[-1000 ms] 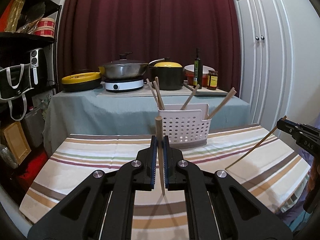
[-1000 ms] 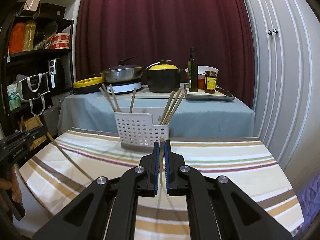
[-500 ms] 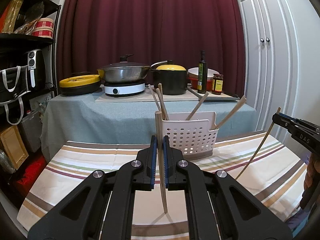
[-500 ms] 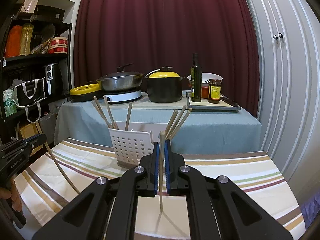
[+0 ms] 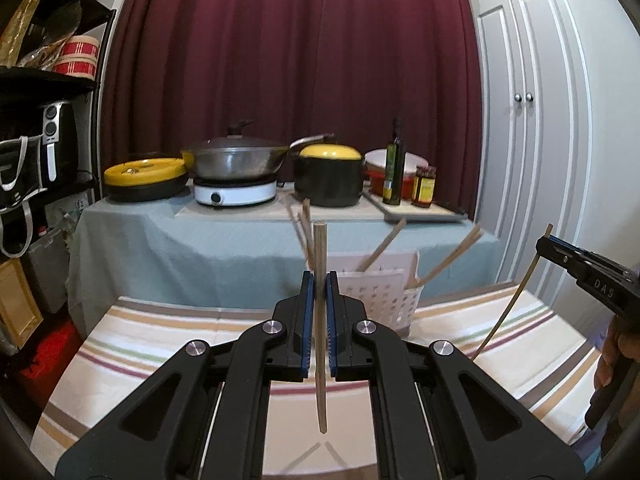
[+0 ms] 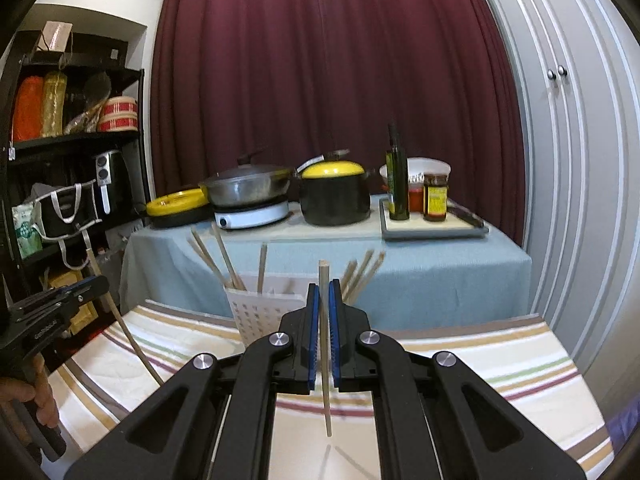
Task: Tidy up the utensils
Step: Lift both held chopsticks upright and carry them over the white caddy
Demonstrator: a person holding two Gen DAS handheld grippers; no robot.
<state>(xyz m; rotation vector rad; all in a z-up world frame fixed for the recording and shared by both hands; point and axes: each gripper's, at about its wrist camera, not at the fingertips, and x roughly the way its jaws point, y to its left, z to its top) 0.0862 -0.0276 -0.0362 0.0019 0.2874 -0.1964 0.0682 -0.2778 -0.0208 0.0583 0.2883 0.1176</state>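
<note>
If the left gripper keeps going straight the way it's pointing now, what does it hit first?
Most likely the white perforated basket, standing just right of the line ahead on the striped tablecloth. The left gripper holds a chopstick upright; the leaning chopsticks in the basket could touch first. Depth is unclear.

Grippers: two, a left gripper (image 5: 319, 288) and a right gripper (image 6: 324, 298), each clamping one chopstick, (image 5: 320, 352) and (image 6: 325, 344).

White perforated basket (image 6: 262, 314): one, at the far edge of the striped table (image 6: 480, 364). Chopsticks standing in it: about six; blur prevents an exact count.

Rear counter (image 6: 420, 256): one wok (image 6: 246, 190), one black pot (image 6: 334, 194), one bottle (image 6: 397, 178), one jar (image 6: 435, 196).
</note>
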